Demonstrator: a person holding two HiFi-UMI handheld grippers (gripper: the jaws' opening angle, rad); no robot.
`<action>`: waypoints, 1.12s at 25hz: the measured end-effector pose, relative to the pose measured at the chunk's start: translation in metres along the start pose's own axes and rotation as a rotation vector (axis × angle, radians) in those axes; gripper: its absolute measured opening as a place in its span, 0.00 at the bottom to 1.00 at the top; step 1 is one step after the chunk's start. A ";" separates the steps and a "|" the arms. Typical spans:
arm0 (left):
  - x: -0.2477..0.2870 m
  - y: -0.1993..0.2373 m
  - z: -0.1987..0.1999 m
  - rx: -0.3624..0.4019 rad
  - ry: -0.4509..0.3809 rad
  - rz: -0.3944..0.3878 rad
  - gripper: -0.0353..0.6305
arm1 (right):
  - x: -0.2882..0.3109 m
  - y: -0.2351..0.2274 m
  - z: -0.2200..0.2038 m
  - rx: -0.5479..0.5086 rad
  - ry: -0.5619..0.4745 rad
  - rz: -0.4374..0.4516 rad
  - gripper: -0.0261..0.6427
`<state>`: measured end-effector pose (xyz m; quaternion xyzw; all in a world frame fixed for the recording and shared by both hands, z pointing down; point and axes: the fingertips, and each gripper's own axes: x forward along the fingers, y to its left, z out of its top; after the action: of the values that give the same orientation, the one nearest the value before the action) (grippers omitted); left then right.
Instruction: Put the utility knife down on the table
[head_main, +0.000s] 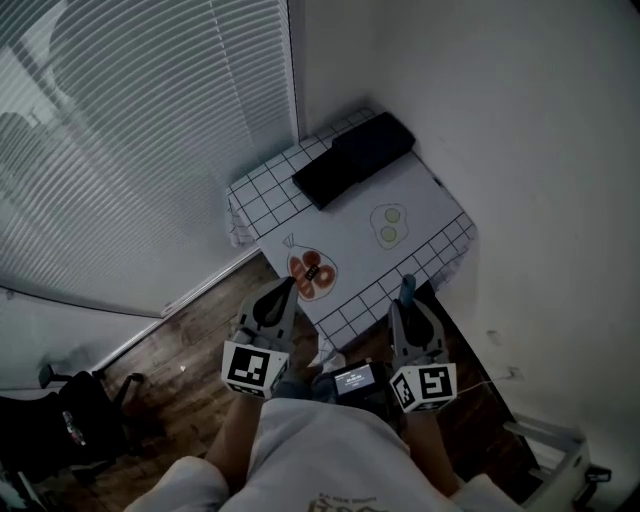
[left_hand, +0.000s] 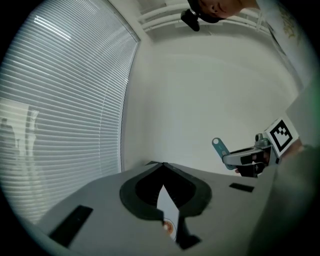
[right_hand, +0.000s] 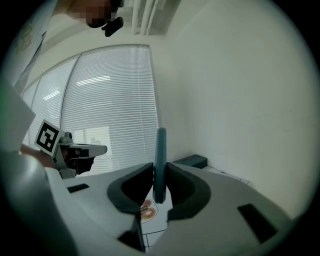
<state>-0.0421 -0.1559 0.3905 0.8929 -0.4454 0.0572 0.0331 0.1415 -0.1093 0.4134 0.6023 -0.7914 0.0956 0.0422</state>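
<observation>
My right gripper (right_hand: 160, 175) is clamped on the utility knife (right_hand: 160, 150). The knife stands upright between my jaws, in the air by the near edge of the table (head_main: 420, 200). My left gripper (left_hand: 162, 165) has its jaws together, with nothing in them.

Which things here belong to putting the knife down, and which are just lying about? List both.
Job in hand:
utility knife
right gripper, clamped on it
table

Lying about:
black box
left gripper, shut and empty
</observation>
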 end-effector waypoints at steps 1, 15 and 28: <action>0.002 0.001 -0.001 0.002 0.006 0.004 0.06 | 0.005 -0.001 0.000 -0.001 0.006 0.004 0.17; 0.046 0.031 -0.026 -0.013 0.059 -0.054 0.06 | 0.053 -0.022 -0.026 0.049 0.068 -0.088 0.17; 0.091 0.042 -0.079 -0.004 0.161 -0.115 0.06 | 0.090 -0.034 -0.075 0.076 0.178 -0.116 0.17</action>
<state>-0.0276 -0.2444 0.4810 0.9094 -0.3896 0.1258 0.0740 0.1466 -0.1876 0.5064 0.6373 -0.7442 0.1762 0.0947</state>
